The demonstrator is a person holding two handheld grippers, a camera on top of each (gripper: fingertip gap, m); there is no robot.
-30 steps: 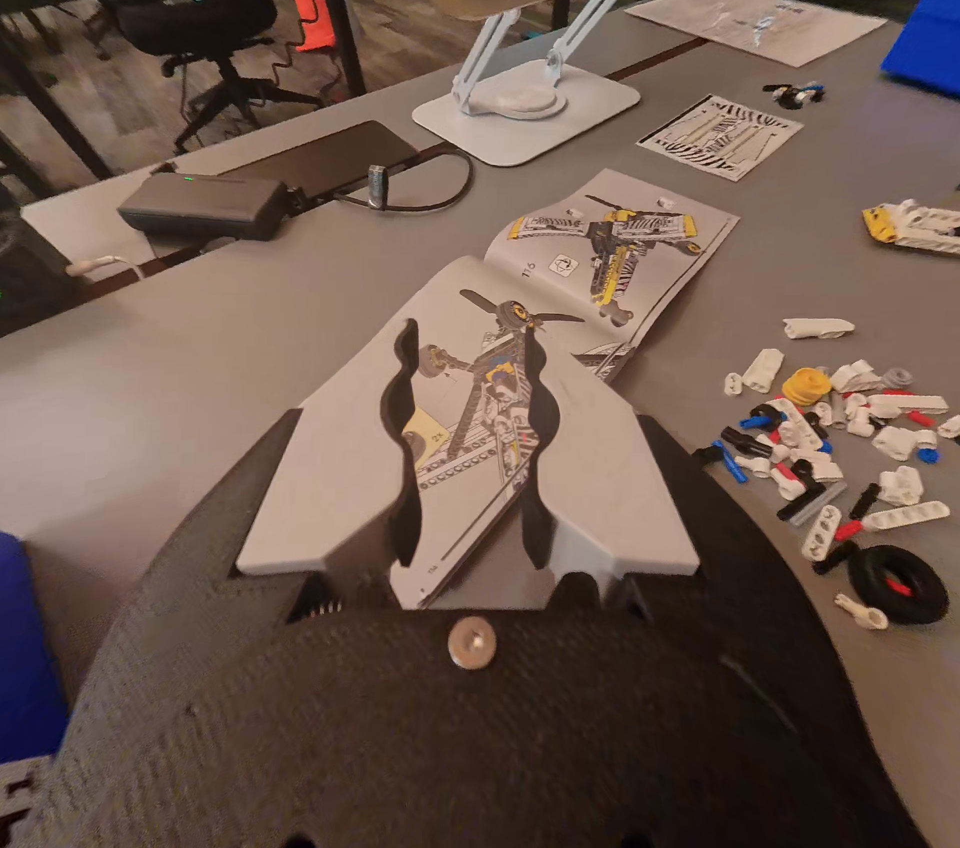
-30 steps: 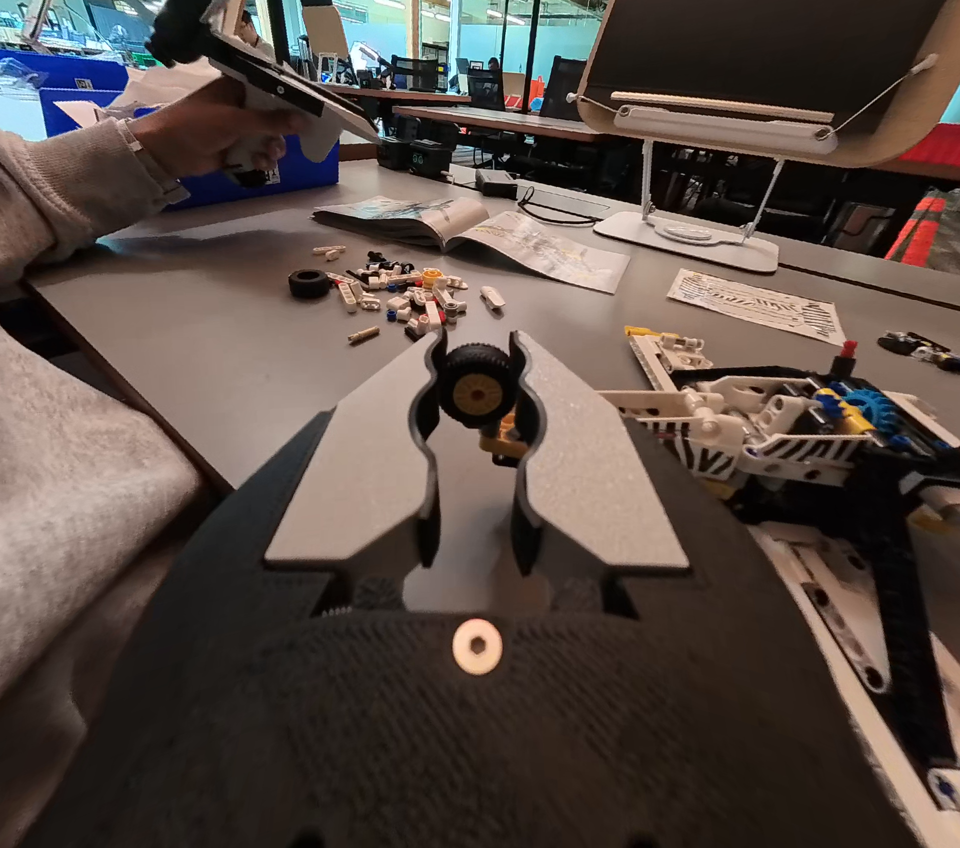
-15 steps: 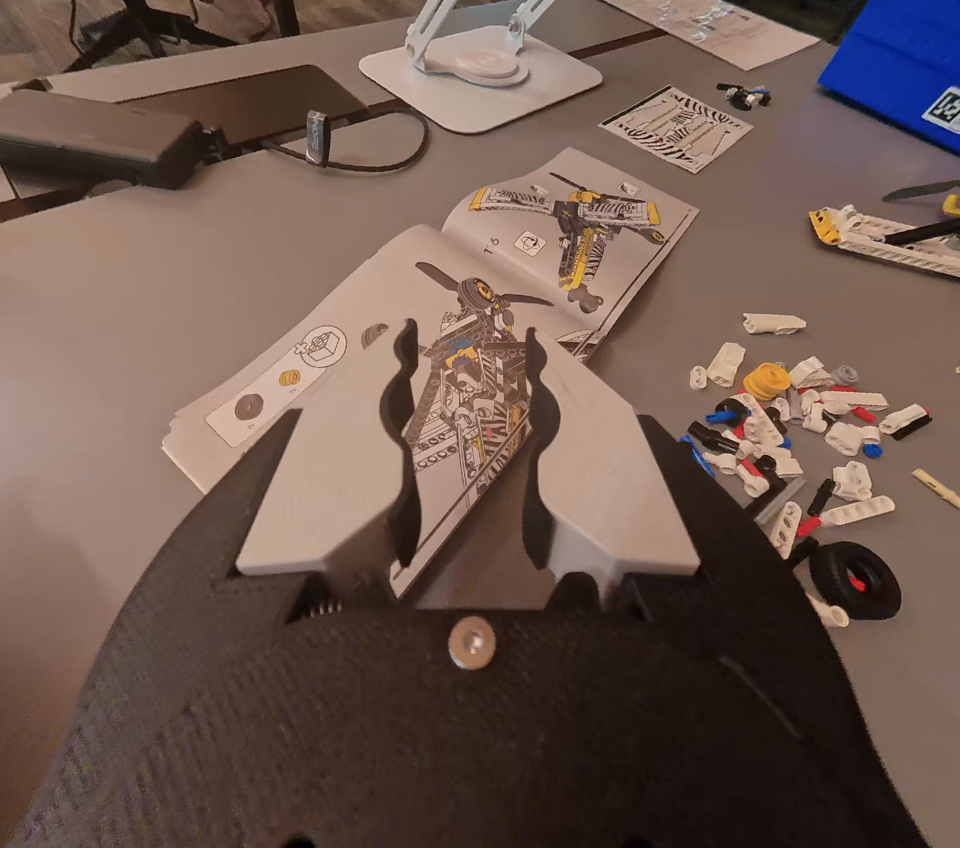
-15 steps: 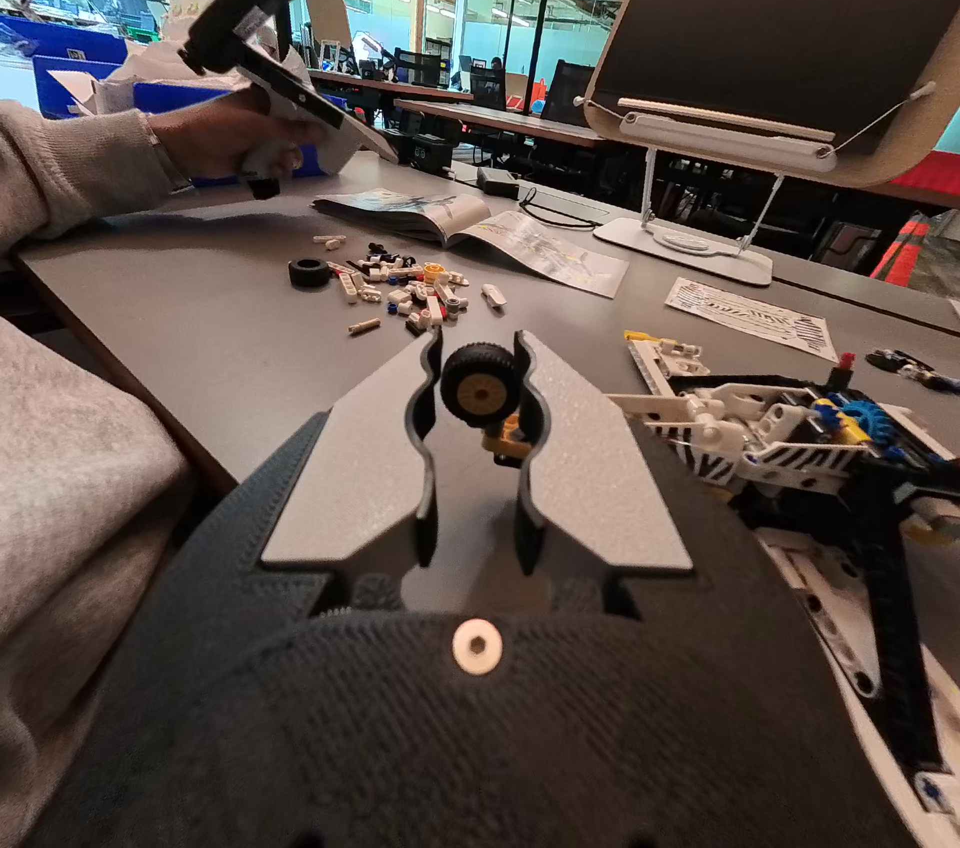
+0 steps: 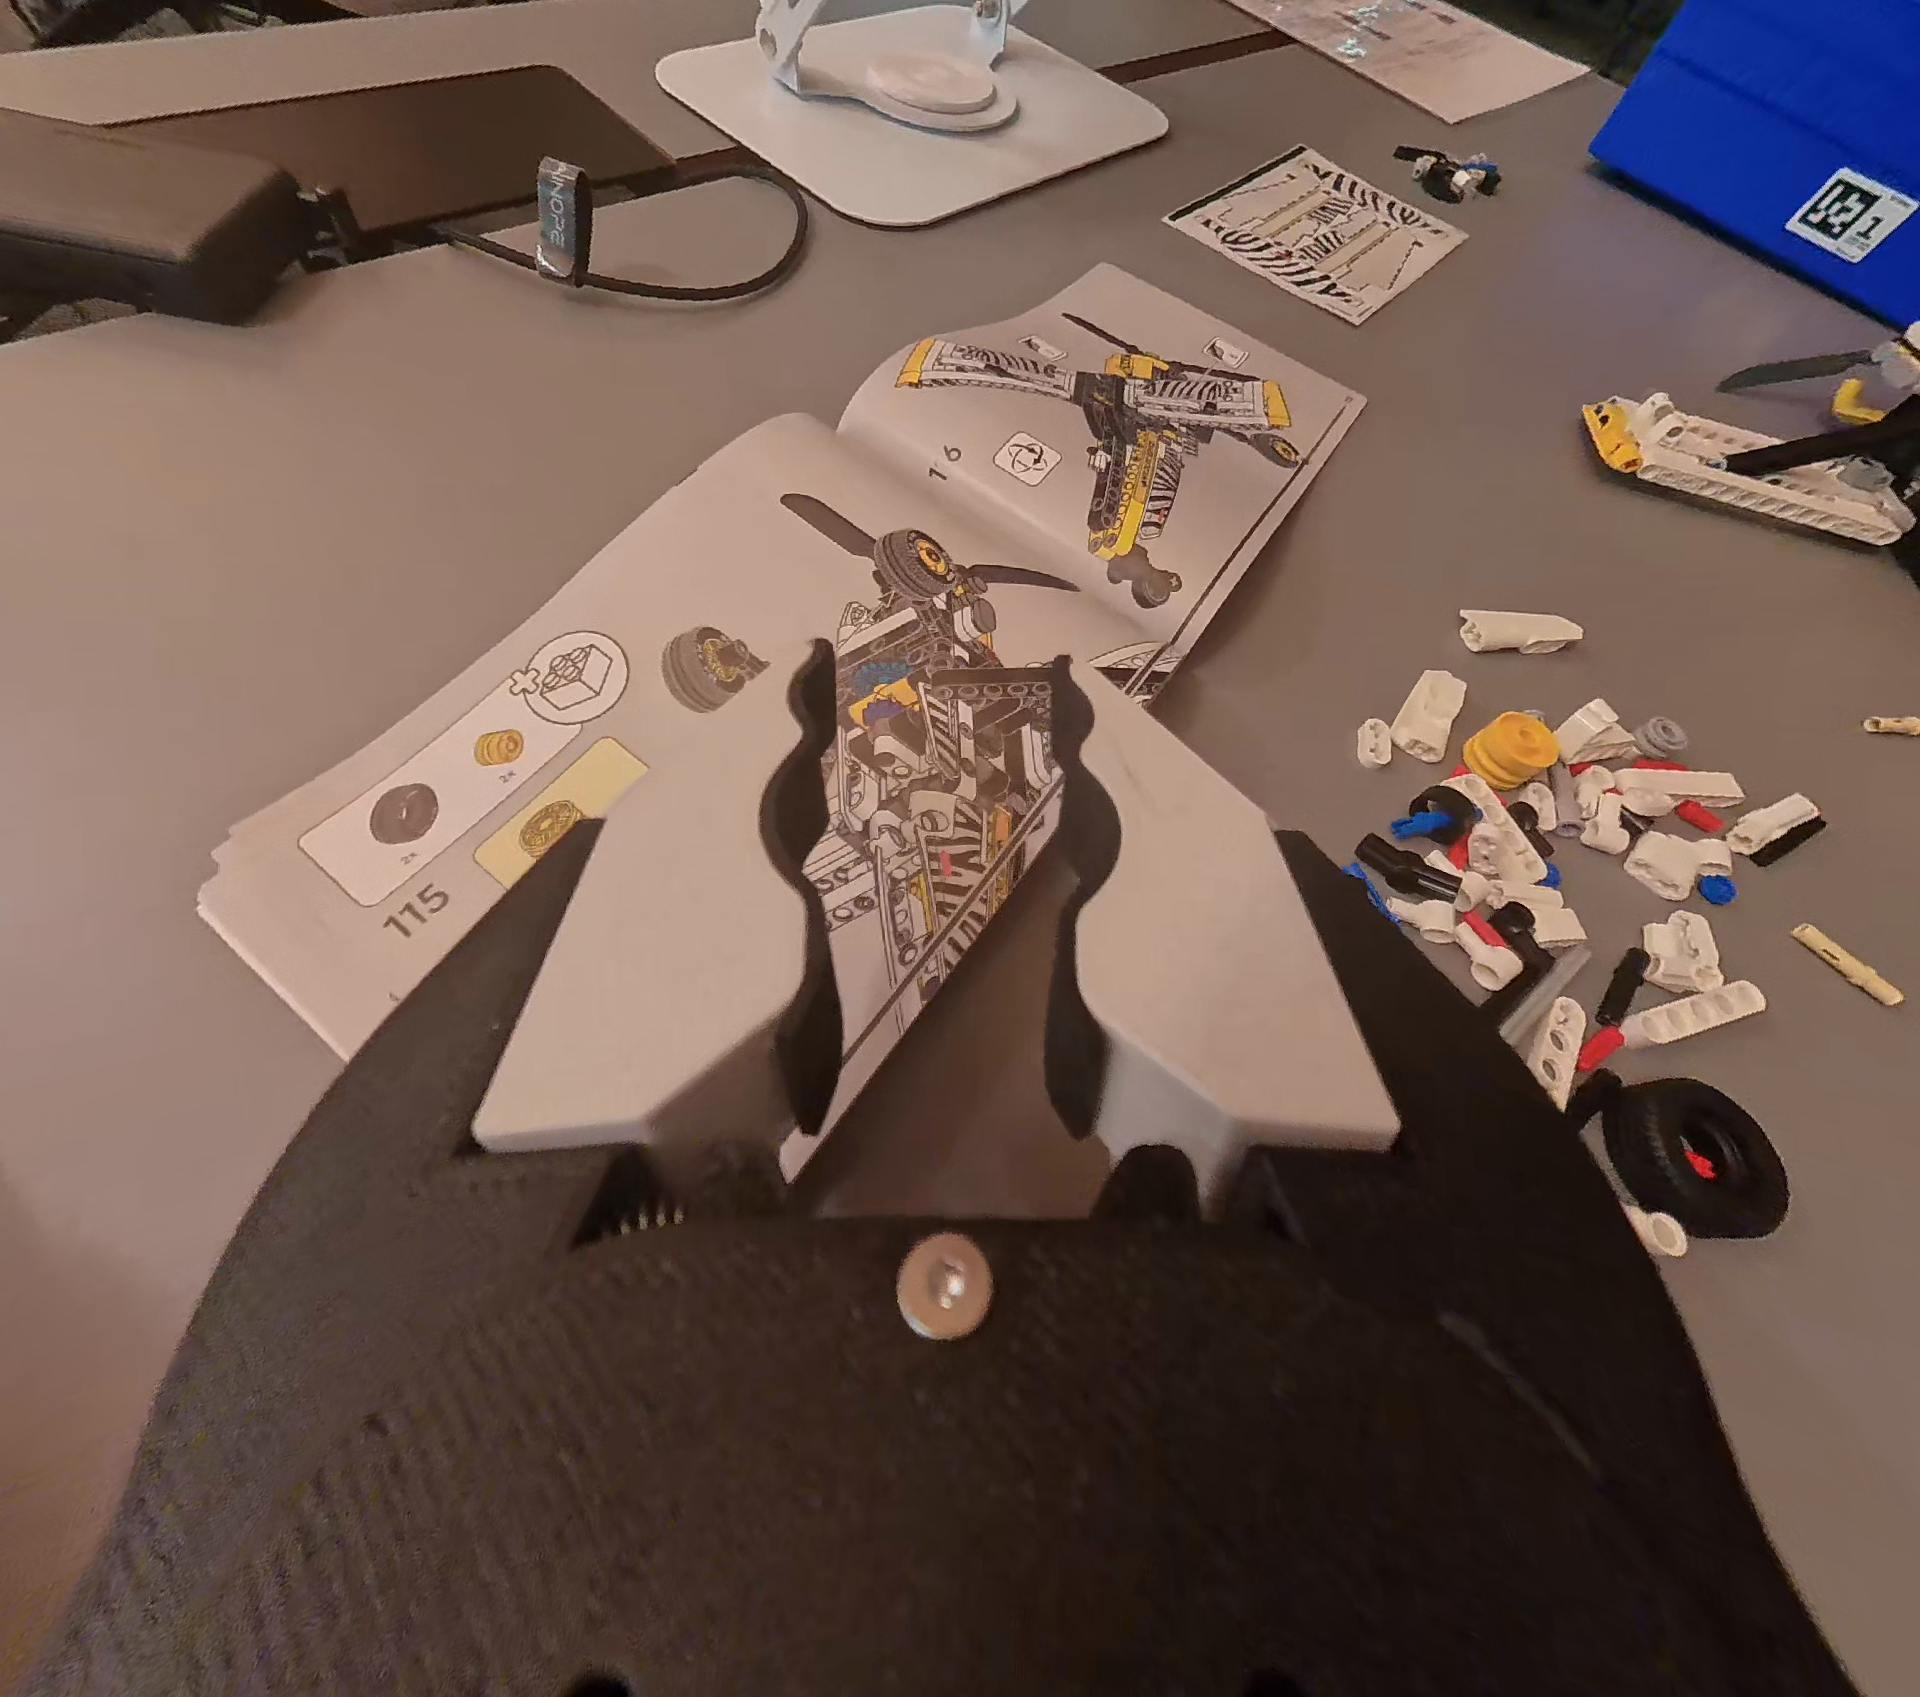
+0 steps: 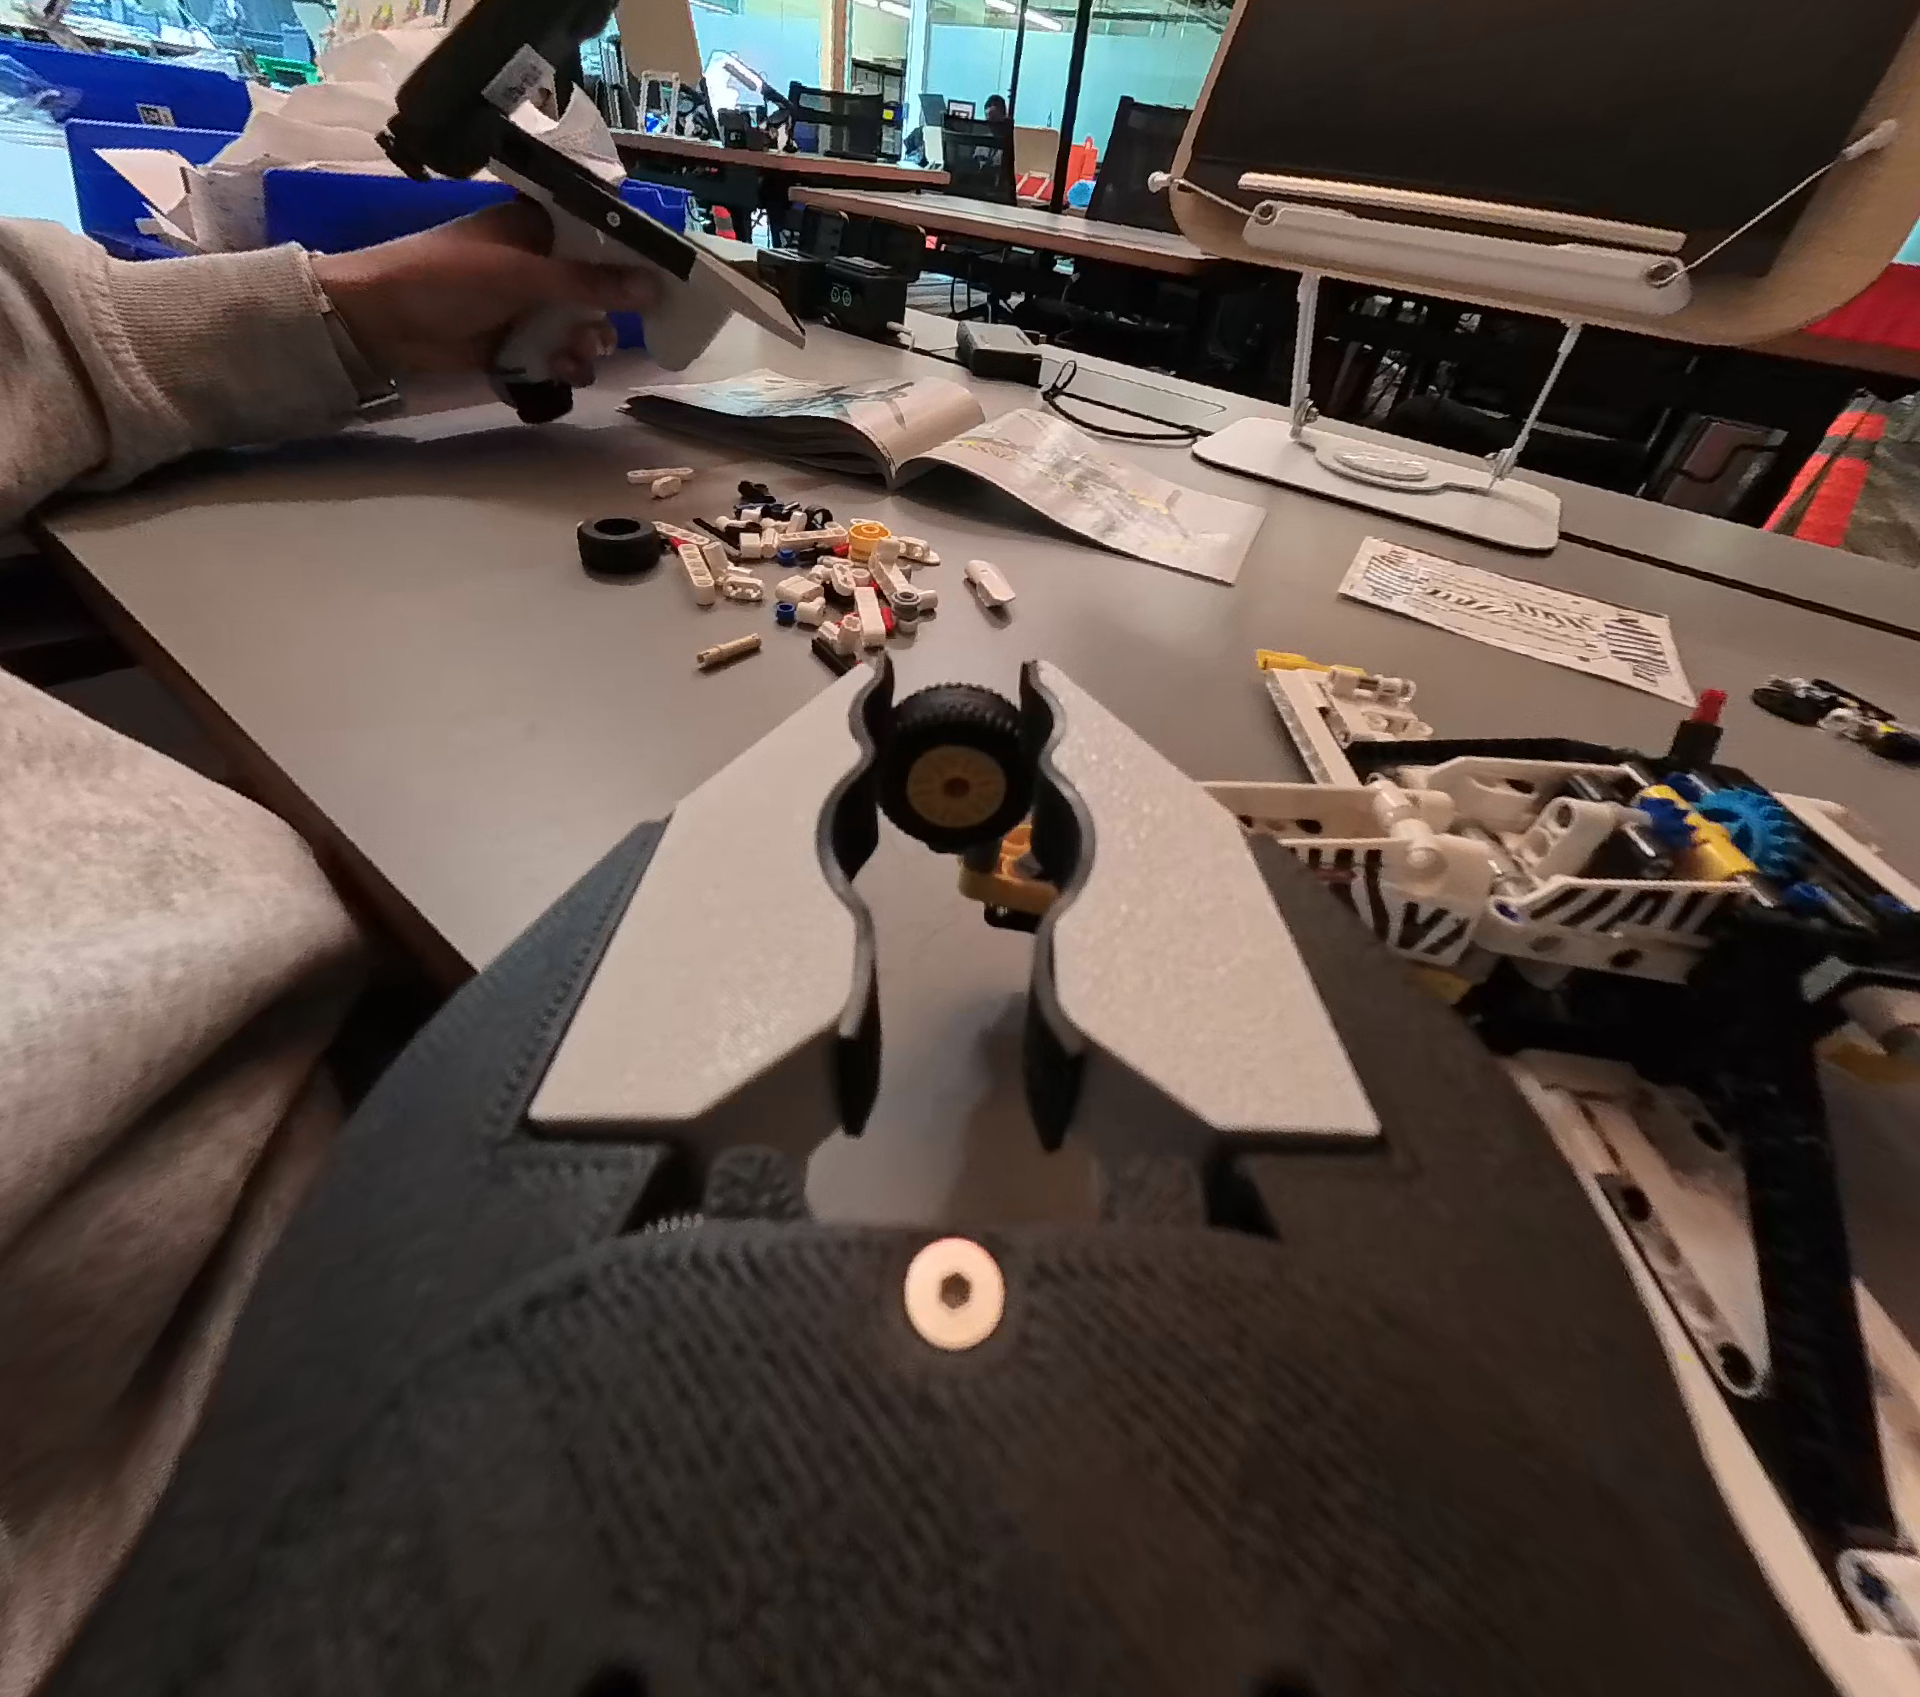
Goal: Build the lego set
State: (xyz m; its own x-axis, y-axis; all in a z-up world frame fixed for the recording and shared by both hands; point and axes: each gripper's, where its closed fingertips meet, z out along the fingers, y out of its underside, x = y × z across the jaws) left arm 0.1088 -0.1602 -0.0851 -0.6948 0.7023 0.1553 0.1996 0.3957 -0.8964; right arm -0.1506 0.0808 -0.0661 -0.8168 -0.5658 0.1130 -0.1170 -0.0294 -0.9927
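Now the right gripper [image 6: 954,783] clamps a small wheel [image 6: 954,777]; the model [image 6: 1558,858] lies at three o'clock. Left gripper [image 5: 940,780] gapes, empty, over the booklet [image 5: 727,608].

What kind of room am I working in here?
Probably an open-plan office or lab: rows of desks with office chairs behind, blue storage bins, and exposed ceiling beams.

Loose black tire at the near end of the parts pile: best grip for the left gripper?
Pinch the black tire across its outer tread from above. It lies flat, hole up, so the round sidewalls face the fingers; left gripper is open and empty.
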